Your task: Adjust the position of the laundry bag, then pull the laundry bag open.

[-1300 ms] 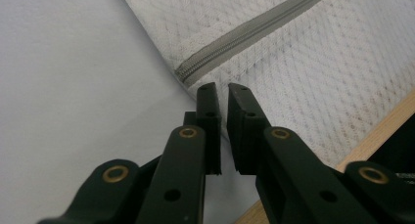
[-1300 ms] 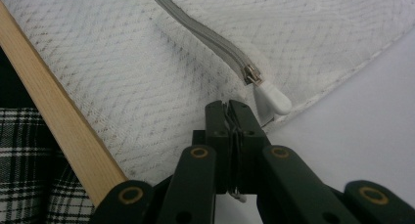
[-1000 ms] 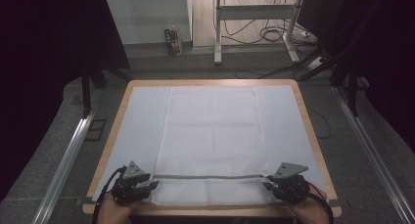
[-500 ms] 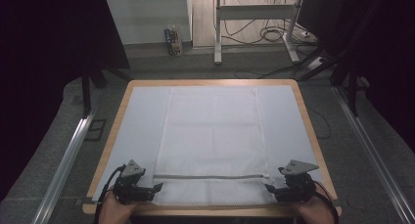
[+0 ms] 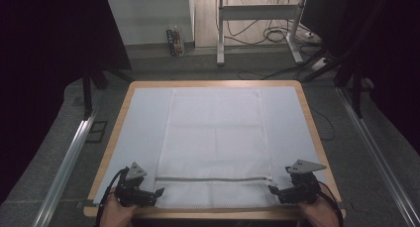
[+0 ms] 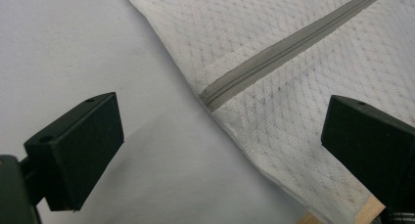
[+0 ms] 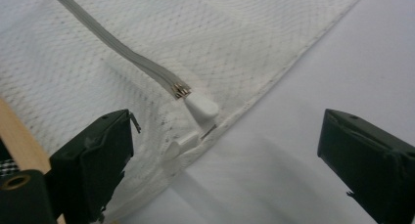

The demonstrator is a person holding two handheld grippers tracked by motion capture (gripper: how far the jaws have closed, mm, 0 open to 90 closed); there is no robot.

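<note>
wooden table [image 5: 115, 137], metal rail [image 5: 67, 158], floor cables [image 5: 270, 33]

White mesh laundry bag [image 5: 216, 138] with a fine diamond weave, crossed by a grey zipper [image 5: 214, 179] ending in a white pull tab [image 7: 201, 106]. Pale blue-white desk [image 5: 143, 118] top, edged in light wood. Black left gripper [image 5: 159, 192] and black right gripper [image 5: 272, 190], each topped with a grey plate. Grey speckled floor [image 5: 376, 187] around.
</note>
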